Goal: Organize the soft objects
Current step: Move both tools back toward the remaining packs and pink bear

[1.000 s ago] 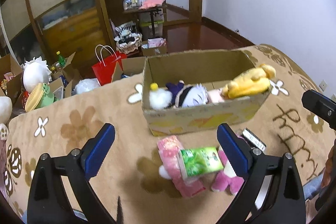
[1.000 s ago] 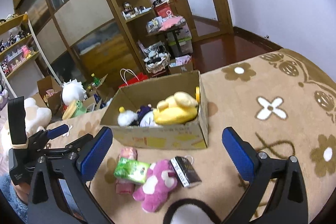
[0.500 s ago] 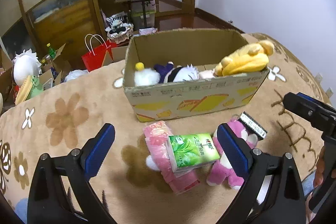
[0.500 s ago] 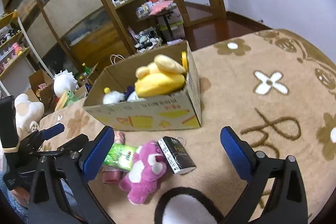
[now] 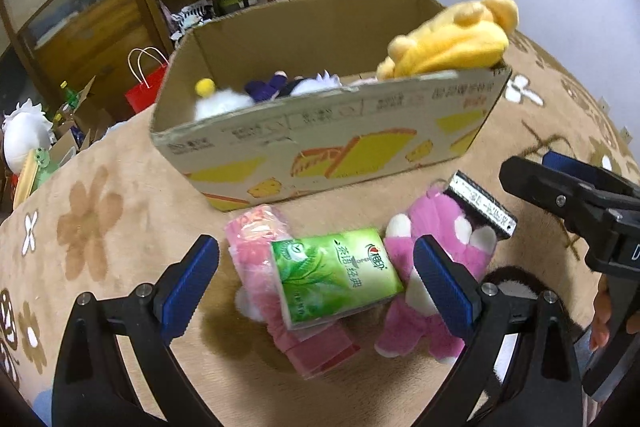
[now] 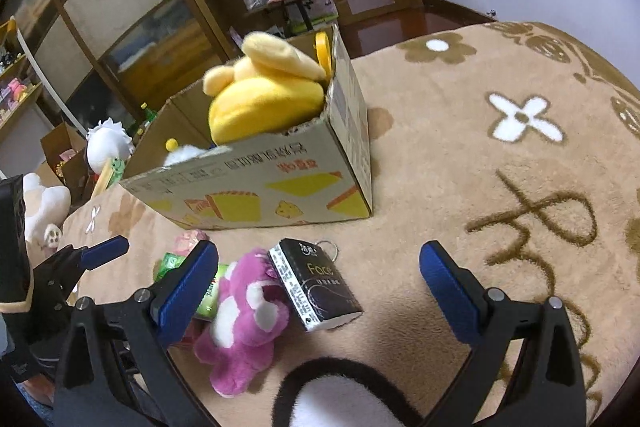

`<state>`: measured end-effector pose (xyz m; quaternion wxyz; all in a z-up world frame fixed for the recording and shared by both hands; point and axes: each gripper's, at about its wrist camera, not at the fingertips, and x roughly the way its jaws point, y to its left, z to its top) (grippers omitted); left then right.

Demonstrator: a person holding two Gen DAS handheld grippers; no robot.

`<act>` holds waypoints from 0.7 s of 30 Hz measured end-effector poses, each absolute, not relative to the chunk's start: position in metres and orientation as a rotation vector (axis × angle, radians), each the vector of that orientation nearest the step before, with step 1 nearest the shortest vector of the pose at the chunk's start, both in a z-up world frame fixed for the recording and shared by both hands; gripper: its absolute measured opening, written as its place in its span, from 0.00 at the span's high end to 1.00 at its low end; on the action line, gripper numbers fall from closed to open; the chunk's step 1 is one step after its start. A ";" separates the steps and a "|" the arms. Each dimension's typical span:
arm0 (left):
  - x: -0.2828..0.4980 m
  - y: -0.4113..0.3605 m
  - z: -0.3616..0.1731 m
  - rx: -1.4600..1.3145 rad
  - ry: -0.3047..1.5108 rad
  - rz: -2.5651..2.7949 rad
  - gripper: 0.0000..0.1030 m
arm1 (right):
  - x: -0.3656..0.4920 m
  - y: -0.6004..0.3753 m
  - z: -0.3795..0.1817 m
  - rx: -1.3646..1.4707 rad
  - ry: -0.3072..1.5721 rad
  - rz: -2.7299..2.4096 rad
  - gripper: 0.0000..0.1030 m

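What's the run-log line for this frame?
left gripper: open over green tissue pack | right gripper: open, empty | cardboard box: holds plushies

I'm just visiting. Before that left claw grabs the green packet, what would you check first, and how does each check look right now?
1. Left gripper open: ok.
2. Green tissue pack between its fingers: ok, roughly centred.
3. Pack free to lift: not ok, it lies on the pink pack, close against the pink plush.
4. Right gripper out of the way: ok, open and empty.
5. Room in cardboard box: cannot tell.
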<state>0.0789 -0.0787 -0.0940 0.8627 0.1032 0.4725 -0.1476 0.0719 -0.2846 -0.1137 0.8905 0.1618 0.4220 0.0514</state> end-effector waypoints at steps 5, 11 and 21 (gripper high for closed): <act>0.085 -0.081 -0.106 0.209 1.035 -0.318 0.06 | 0.075 -0.285 -0.124 0.348 0.900 0.109 0.00; 0.096 -0.077 -0.116 0.190 1.090 -0.313 0.06 | 0.079 -0.284 -0.133 0.355 0.926 0.112 0.03; 0.100 -0.081 -0.124 0.214 1.120 -0.312 0.06 | 0.084 -0.280 -0.146 0.355 0.970 0.119 0.09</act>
